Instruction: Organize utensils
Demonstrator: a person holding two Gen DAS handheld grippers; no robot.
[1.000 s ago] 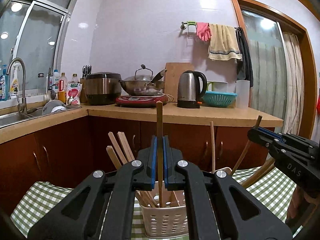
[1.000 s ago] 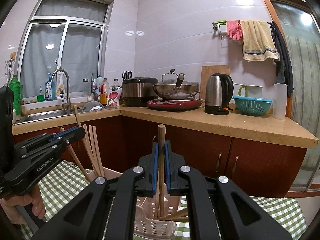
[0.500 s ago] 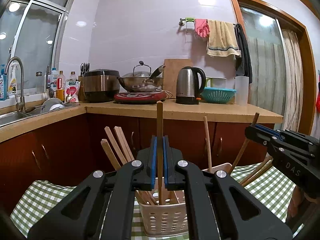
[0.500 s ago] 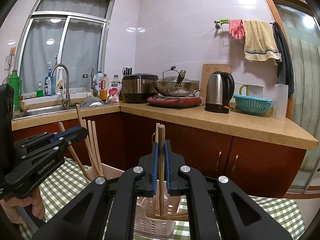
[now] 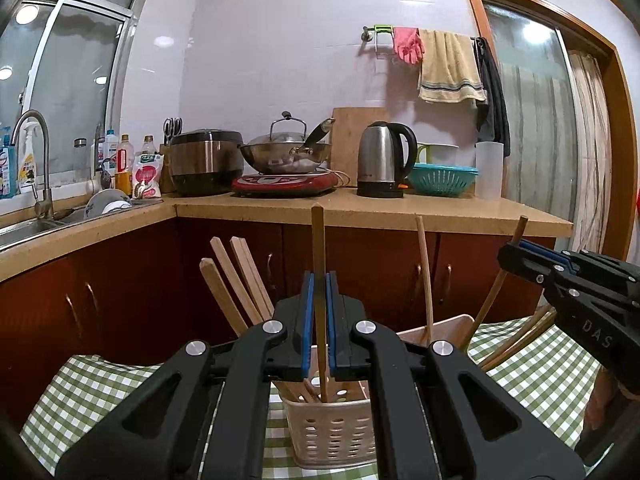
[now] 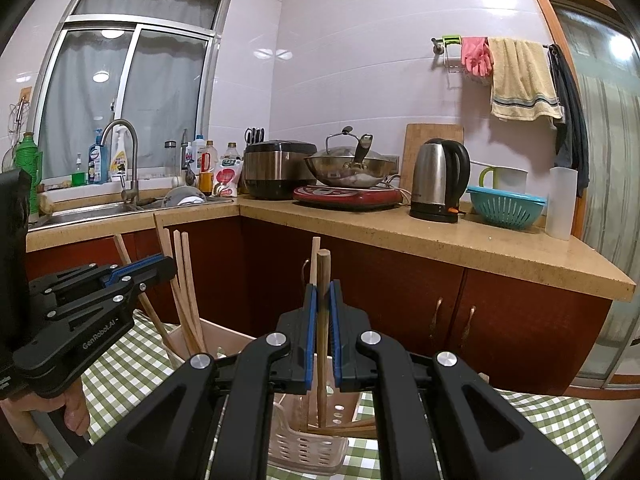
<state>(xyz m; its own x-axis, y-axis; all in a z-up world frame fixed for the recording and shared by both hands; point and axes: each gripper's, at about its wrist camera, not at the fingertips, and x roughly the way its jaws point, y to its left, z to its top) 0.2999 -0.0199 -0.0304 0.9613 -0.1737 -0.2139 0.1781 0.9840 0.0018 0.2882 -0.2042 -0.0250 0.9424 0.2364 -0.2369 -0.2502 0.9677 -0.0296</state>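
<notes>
**Both tongs clamped on chopsticks over the basket**

The left tongs [image 5: 319, 320] are closed on one upright wooden chopstick [image 5: 319, 248]; its top rises above the pads and its lower end reaches down into the perforated basket [image 5: 332, 436] directly below. The right tongs [image 6: 322, 332] likewise grip a round-tipped chopstick [image 6: 323, 280], held vertical, lower end inside the same basket. More chopsticks [image 5: 236, 276] lean left of the left tongs. The basket stands on the checked counter cloth [image 5: 92, 396].

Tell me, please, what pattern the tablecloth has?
Green and white checks; the tablecloth shows best in the left wrist view.
</notes>
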